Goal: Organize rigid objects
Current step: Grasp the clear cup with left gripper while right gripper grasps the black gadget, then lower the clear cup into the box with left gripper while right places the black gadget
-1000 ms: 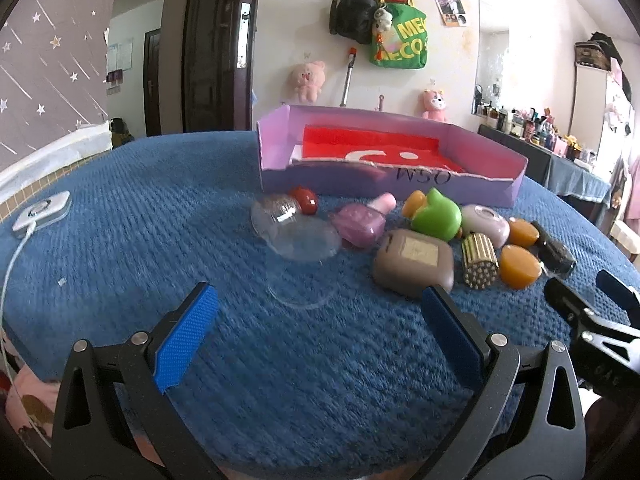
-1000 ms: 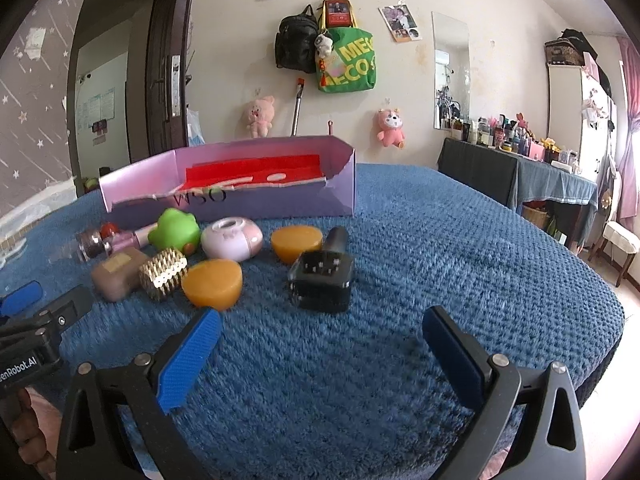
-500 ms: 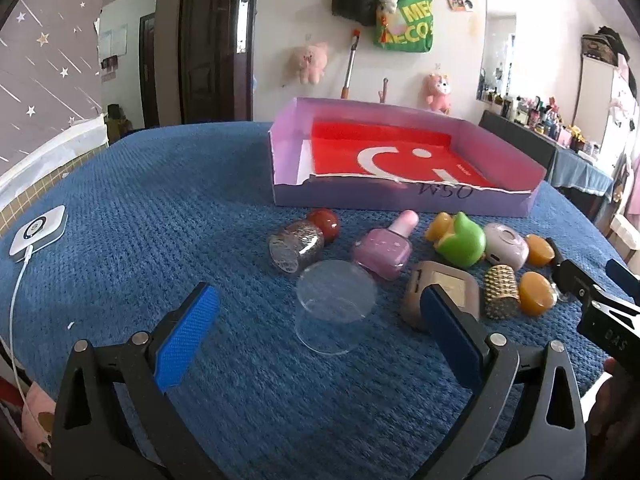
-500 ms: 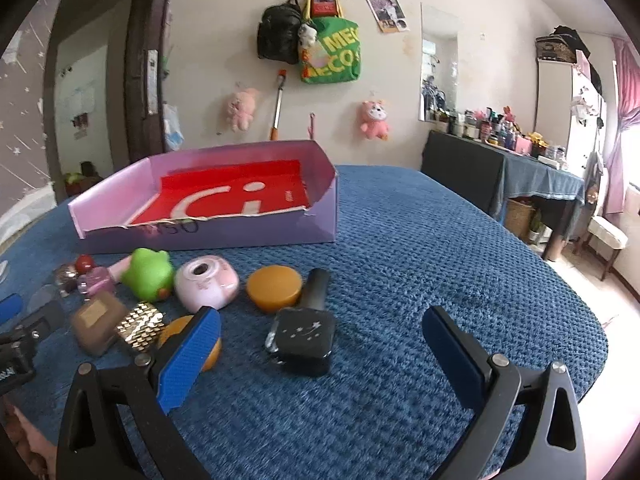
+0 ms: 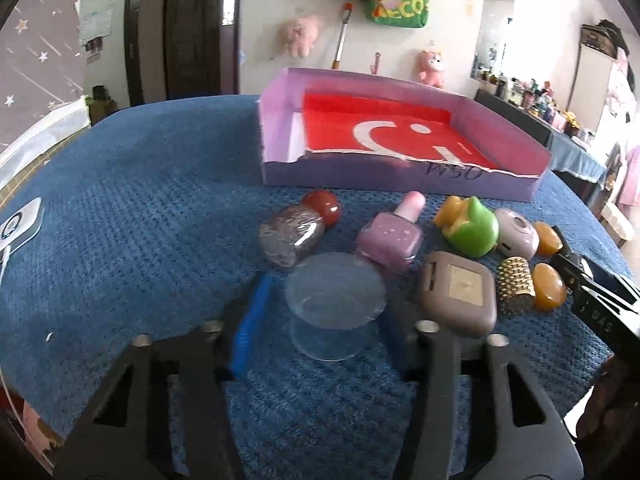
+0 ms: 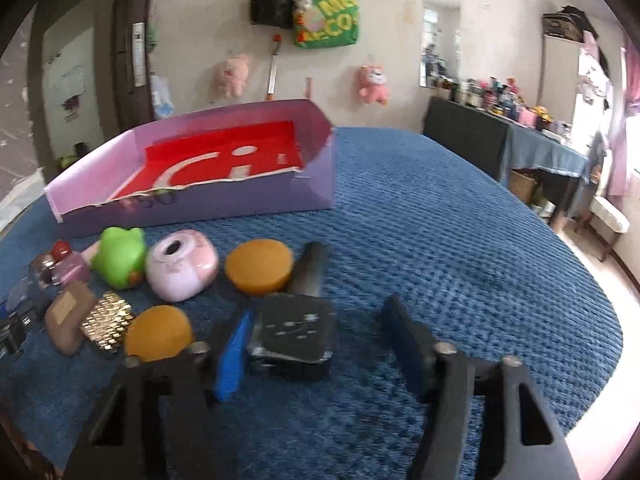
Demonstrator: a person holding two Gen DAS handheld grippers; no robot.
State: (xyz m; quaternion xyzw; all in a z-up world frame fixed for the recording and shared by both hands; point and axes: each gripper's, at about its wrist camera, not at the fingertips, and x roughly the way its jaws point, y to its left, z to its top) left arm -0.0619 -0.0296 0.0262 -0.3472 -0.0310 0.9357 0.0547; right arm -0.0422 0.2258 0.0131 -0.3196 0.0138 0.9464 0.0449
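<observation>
Low in the left-wrist frame, the left gripper (image 5: 324, 316) is closing around a clear plastic cup (image 5: 335, 302), its pads not yet touching. Low in the right-wrist frame, the right gripper (image 6: 316, 344) is closing around a black square bottle (image 6: 294, 330) (slightly blurred), gaps still visible. The purple box (image 5: 400, 176) sits at upper centre on the blue blanket (image 5: 140, 208).
</observation>
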